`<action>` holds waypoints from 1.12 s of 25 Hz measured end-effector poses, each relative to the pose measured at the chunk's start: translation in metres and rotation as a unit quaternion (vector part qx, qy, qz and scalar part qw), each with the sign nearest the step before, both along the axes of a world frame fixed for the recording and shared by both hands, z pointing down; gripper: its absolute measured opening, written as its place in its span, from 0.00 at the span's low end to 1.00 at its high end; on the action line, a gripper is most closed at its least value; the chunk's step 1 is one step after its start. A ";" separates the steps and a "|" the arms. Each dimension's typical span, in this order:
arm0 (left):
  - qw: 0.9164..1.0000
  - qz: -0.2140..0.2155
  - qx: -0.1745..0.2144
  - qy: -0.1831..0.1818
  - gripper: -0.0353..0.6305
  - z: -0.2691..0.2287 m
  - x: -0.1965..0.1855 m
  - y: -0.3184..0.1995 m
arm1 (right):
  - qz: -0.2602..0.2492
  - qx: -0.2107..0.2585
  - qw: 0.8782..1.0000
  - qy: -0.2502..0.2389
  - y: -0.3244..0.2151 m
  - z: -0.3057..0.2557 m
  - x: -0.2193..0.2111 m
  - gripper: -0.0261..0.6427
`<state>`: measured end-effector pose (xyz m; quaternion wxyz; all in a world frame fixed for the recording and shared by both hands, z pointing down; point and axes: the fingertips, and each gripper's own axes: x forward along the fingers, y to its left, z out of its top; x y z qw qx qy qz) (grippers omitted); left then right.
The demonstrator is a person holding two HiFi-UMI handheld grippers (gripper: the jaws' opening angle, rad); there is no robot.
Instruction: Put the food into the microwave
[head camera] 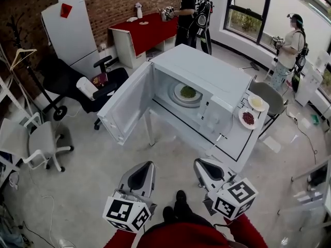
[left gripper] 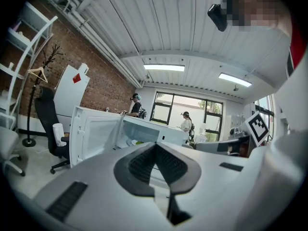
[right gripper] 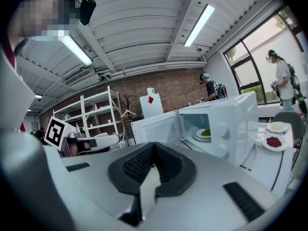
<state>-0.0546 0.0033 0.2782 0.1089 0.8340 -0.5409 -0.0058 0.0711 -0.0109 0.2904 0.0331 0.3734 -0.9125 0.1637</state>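
Observation:
A white microwave (head camera: 207, 76) stands on a white table (head camera: 243, 146) with its door (head camera: 126, 105) swung wide open to the left. Inside it lies a plate of green food (head camera: 187, 92), which also shows in the right gripper view (right gripper: 205, 133). Right of the microwave on the table are a plate of red food (head camera: 249, 119) and a plate of pale food (head camera: 257, 102). My left gripper (head camera: 148, 164) and right gripper (head camera: 199, 161) hover side by side over the floor, short of the table and pointing at the microwave. Both are shut with nothing in them.
A black office chair (head camera: 77, 84) and a white one (head camera: 36, 141) stand left of the open door. A grey chair (head camera: 269, 94) is behind the table's right end. Two people (head camera: 189, 14) (head camera: 289, 45) work at the back near a red table (head camera: 150, 27). Cables lie on the floor.

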 end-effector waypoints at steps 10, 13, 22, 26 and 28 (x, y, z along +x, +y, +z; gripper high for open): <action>1.000 -0.002 0.012 0.006 0.07 -0.002 -0.007 0.020 | 0.004 0.013 1.000 -0.010 0.013 0.004 0.007 0.06; 0.999 0.004 0.019 0.027 0.07 -0.006 -0.007 0.024 | 0.006 0.022 1.000 -0.010 0.015 0.003 0.006 0.06; 0.999 0.009 0.035 0.024 0.07 -0.013 -0.006 0.031 | 0.008 0.037 0.999 -0.010 0.017 0.000 0.008 0.06; 0.999 0.009 0.036 0.022 0.07 -0.011 -0.009 0.030 | 0.011 0.039 0.999 -0.004 0.016 0.001 0.007 0.06; 0.999 0.007 0.034 0.023 0.07 -0.010 -0.011 0.031 | 0.010 0.040 0.999 -0.002 0.017 0.001 0.005 0.06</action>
